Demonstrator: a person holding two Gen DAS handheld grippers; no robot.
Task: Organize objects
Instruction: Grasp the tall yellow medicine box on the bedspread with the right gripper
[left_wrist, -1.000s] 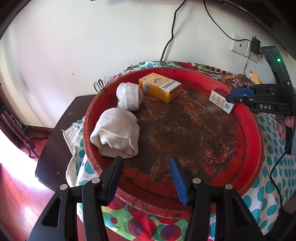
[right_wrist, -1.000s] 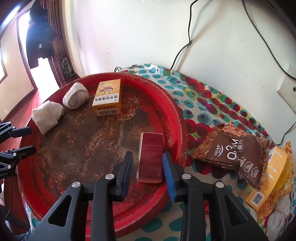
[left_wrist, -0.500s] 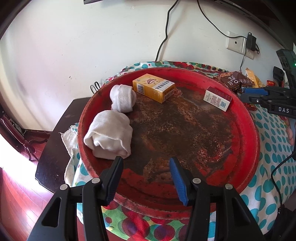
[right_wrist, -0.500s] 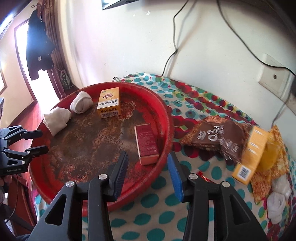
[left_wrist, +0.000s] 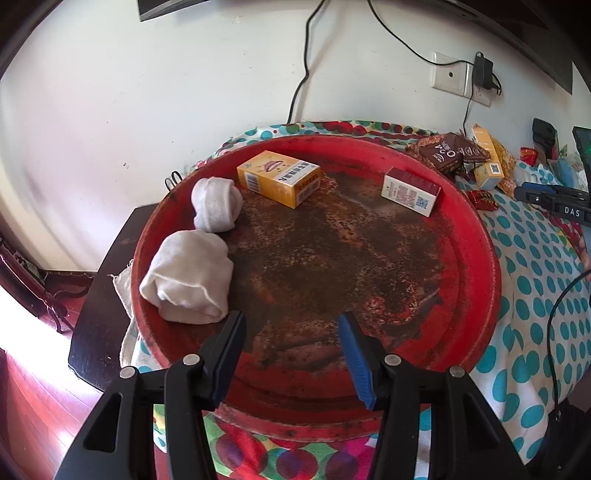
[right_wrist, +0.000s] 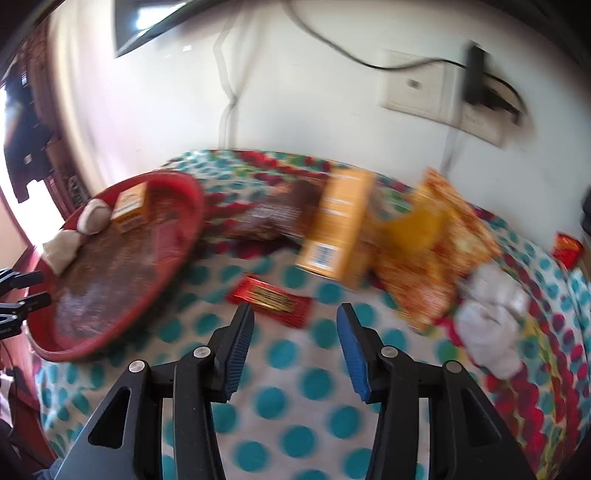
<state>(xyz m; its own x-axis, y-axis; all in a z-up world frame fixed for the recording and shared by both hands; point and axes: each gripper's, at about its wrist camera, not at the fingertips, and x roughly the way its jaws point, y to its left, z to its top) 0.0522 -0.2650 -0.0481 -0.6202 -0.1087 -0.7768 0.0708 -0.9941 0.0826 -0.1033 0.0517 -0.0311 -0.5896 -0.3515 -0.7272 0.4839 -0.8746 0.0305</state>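
- The left hand-held gripper (left_wrist: 291, 354) is hovering wide and empty over the near rim of the red tray (left_wrist: 484, 266)
- The right hand-held gripper (right_wrist: 295, 347) is opening with nothing between its jaws, above the dotted cloth (right_wrist: 280, 398) on the worktop; "DAS" is showing on its side in the left view
- The red-and-white box (left_wrist: 410, 190), printed with a QR code, is lying in the tray beside the yellow box (left_wrist: 279, 177) and two white socks (left_wrist: 188, 277)
- "O-O" is reading on the brown packet (left_wrist: 448, 155) outside the tray
- A second ago the right jaws were astride the red-and-white box; they have since left it and swung over to the snacks near a red wrapper (right_wrist: 269, 301)
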